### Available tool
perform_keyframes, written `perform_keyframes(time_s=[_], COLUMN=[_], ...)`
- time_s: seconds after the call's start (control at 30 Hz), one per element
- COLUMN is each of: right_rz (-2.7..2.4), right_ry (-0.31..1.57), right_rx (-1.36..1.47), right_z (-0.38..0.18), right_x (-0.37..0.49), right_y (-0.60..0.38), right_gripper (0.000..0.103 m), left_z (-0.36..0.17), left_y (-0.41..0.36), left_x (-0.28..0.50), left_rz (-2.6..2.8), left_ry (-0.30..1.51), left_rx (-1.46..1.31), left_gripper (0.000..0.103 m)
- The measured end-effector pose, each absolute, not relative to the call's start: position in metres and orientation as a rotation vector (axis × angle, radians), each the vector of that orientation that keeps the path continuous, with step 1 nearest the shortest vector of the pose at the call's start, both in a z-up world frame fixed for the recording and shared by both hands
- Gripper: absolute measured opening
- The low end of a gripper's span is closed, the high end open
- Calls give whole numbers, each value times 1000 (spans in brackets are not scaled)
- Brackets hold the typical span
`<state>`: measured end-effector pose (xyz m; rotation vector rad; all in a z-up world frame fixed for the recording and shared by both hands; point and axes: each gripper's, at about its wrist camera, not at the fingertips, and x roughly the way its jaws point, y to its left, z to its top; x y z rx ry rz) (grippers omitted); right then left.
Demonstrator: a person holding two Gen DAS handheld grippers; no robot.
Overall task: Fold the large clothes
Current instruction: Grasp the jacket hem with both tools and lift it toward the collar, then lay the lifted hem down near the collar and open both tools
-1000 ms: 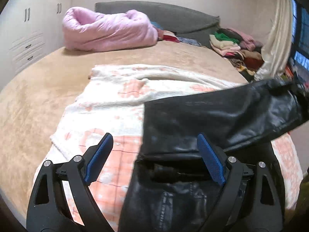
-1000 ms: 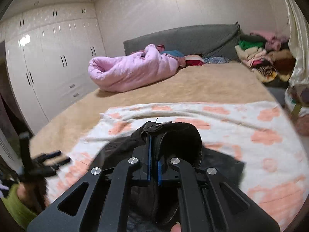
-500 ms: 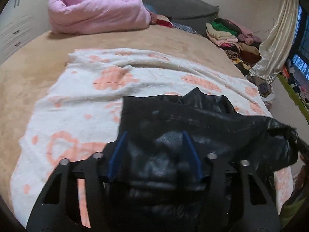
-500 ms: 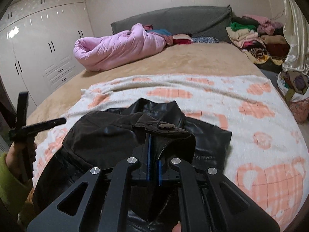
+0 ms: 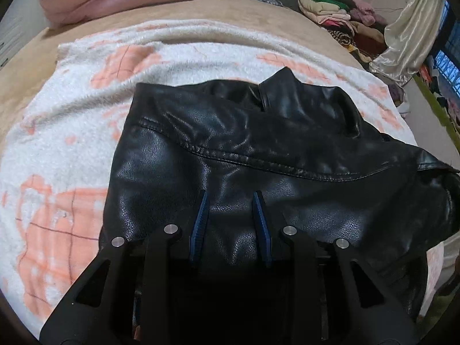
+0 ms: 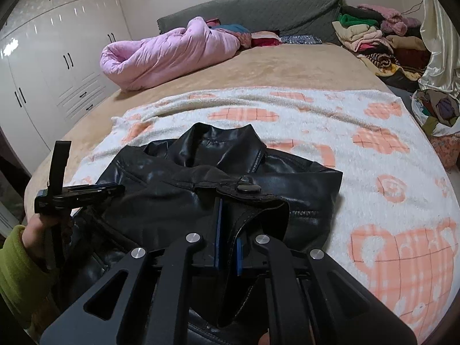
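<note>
A black leather jacket [image 5: 258, 149] lies on a white and orange blanket [image 5: 57, 132], collar at the far side. My left gripper [image 5: 230, 198] has its jaws closed on a bulge of the jacket's near part. It also shows in the right wrist view [image 6: 115, 188] at the jacket's left edge. My right gripper [image 6: 227, 224] is shut on a folded cuff of the jacket [image 6: 201, 172] with a snap button [image 6: 244, 187], held low over the garment.
The blanket [image 6: 359, 143] covers the near half of a tan bed [image 6: 287, 66]. A rolled pink duvet [image 6: 166, 51] lies at the far left. A pile of clothes [image 6: 373, 37] sits at the far right. White wardrobes [image 6: 43, 66] stand on the left.
The left gripper was open, moved forward over the jacket and closed on it. The right gripper has carried the cuff down and across onto the jacket body.
</note>
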<state>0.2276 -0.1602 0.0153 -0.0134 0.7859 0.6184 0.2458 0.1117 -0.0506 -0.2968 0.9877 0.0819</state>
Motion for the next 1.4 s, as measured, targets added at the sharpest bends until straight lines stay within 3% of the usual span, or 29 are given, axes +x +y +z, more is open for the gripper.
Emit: perform_keyframes(time_s=[0.27,0.3,0.33,0.4,0.57,0.7,0.87,1.23,1.4], right_rz=[605,605,590,541,498,466,554,459,463], right_ry=[856,866,879,880,816,706,673,946,966], right_rx=[-12,-11,-16,-1,54,4,-76,-177,-153], right_z=[5,4,3,3,15,28,21,-63,-75], right_x=[235,235,236,238,235,226,223,263,268], right_y=[-160,-160,-162,-170,-186,-171,-121,-92,-93], right_gripper=[10,14,42,69,65,14,13,15,15], left_z=[-57,-57,-57,-57,-57,-57,-57,-58,-59], left_y=[112,112,113,113,113,111,106,102,101], left_x=[249,248,249,249,248,248,249,250,249], left_rz=[73,74,75,73,77,80,96,101,103], left_ry=[1005,1005,1005,1005,1000,998,998,990,980], left_rx=[-271,-271,-270,-271,-271,-263,-242,-228,-233], left_gripper=[23,23,23,23,23,23,23,23,23])
